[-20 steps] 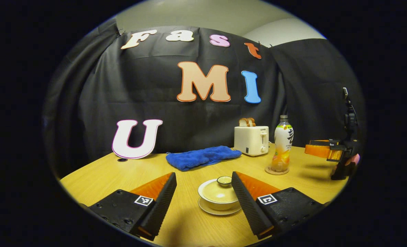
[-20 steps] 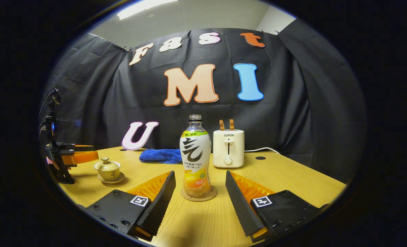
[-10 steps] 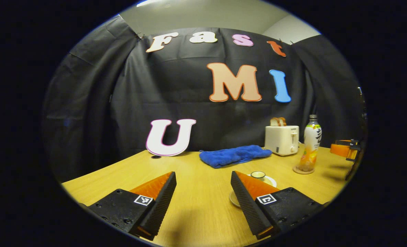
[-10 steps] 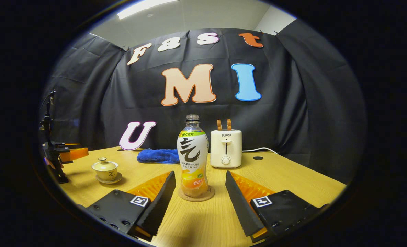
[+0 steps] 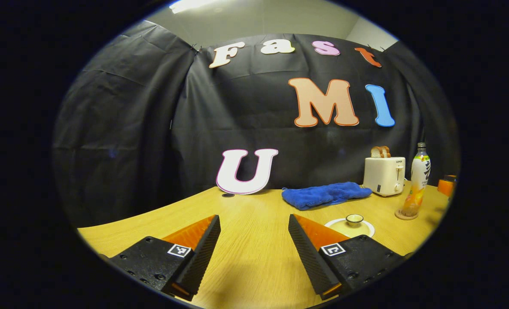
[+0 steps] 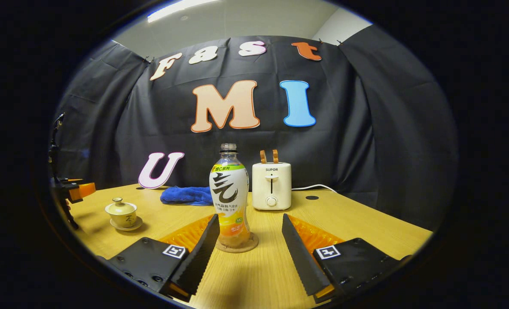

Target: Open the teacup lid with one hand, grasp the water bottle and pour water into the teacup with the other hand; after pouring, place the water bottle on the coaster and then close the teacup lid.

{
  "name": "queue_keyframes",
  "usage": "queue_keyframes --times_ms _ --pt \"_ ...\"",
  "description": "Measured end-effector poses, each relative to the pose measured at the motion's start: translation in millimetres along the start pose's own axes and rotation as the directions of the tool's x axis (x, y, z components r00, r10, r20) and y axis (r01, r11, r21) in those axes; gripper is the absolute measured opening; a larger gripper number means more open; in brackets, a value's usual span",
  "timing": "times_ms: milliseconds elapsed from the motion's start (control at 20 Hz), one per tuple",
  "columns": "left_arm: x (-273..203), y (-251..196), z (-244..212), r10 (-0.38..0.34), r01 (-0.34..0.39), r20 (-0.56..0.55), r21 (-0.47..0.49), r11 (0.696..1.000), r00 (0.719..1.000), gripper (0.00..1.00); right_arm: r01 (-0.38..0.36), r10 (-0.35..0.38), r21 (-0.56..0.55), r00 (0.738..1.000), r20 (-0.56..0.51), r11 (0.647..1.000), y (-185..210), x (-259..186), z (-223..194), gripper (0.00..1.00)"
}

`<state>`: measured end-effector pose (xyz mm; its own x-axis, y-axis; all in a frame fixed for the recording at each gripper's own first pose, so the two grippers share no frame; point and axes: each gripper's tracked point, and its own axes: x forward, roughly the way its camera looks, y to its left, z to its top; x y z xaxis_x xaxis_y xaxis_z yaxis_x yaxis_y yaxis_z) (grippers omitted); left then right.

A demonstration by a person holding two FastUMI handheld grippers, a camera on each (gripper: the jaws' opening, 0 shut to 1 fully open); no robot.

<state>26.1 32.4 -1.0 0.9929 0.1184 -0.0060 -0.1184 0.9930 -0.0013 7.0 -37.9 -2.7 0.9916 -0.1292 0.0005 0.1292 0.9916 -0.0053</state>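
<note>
Dim, sharp pictures lit from overhead, edges bent by fisheye.

Bottle on coaster, toaster just behind.

right gripper open | water bottle upright on coaster between fingers | teacup lidded, far left

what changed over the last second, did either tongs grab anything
Nothing was grabbed. The left tongs swung away to their own left: the teacup, framed between their fingers a second ago, now sits beyond the right finger. The right tongs drifted slightly right, so the water bottle now stands nearer their left finger. Both stayed open; lid on, bottle on the coaster, towel and toaster unmoved.
</note>
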Motion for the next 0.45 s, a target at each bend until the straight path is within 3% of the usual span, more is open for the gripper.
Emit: queue_keyframes --times_ms 250,300,350,450 --pt "0.5 -0.3 -0.1 -0.001 0.001 0.000 -0.001 1.000 1.000 0.94 0.000 0.000 0.000 1.000 -0.001 1.000 -0.1 -0.1 -0.7 0.93" --pt "-0.1 -0.9 0.4 -0.002 0.002 -0.001 -0.001 1.000 1.000 0.93 0.000 0.000 0.000 1.000 -0.001 1.000 0.0 -0.4 -0.6 0.88" --pt "-0.3 -0.9 0.2 -0.002 0.002 -0.001 -0.001 1.000 1.000 0.93 0.000 0.000 0.000 1.000 -0.001 1.000 -0.1 0.2 -0.9 0.93" --pt "0.4 -0.9 -0.8 -0.002 0.002 -0.001 -0.002 1.000 1.000 0.93 0.000 0.000 0.000 1.000 -0.001 1.000 0.4 0.3 -1.3 0.93"
